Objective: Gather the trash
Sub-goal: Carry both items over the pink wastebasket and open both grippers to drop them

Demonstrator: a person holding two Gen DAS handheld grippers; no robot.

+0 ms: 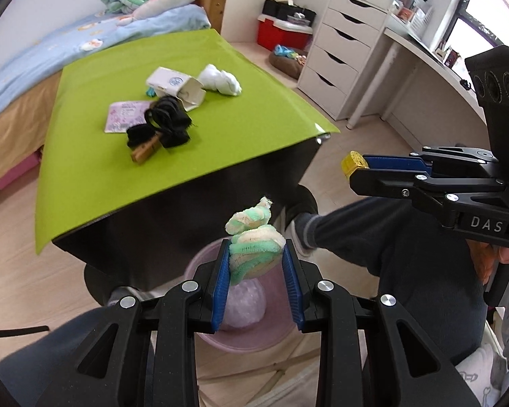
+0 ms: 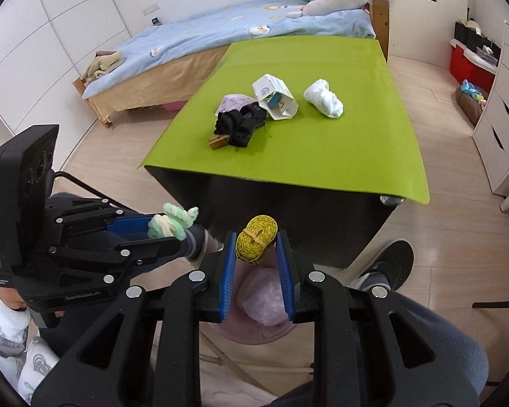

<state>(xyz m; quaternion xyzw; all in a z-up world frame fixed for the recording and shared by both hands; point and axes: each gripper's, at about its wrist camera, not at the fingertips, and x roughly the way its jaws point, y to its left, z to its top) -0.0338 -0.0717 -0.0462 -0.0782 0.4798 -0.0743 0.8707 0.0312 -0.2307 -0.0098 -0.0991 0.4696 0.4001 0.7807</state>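
Observation:
My left gripper (image 1: 256, 254) is shut on a green and cream fuzzy sock bundle (image 1: 254, 242), held over a pink bin (image 1: 241, 335) with a crumpled plastic bag inside. My right gripper (image 2: 256, 249) is shut on a rolled yellow tape measure (image 2: 256, 241), also above the pink bin (image 2: 254, 329). Each gripper shows in the other's view: the right gripper (image 1: 356, 166), the left gripper (image 2: 169, 225). On the green table (image 2: 322, 156) lie a white paper carton (image 2: 275, 98), a white crumpled cloth (image 2: 324, 98), a black fabric heap (image 2: 239, 123) on a wooden clip, and a purple packet (image 2: 230, 101).
The table's dark front side (image 2: 288, 217) stands just beyond the bin. A bed (image 2: 220, 34) with plush toys is behind the table. White drawers (image 1: 342, 51) and a red box (image 1: 278, 32) stand at the right. My legs and a shoe (image 2: 387, 264) flank the bin.

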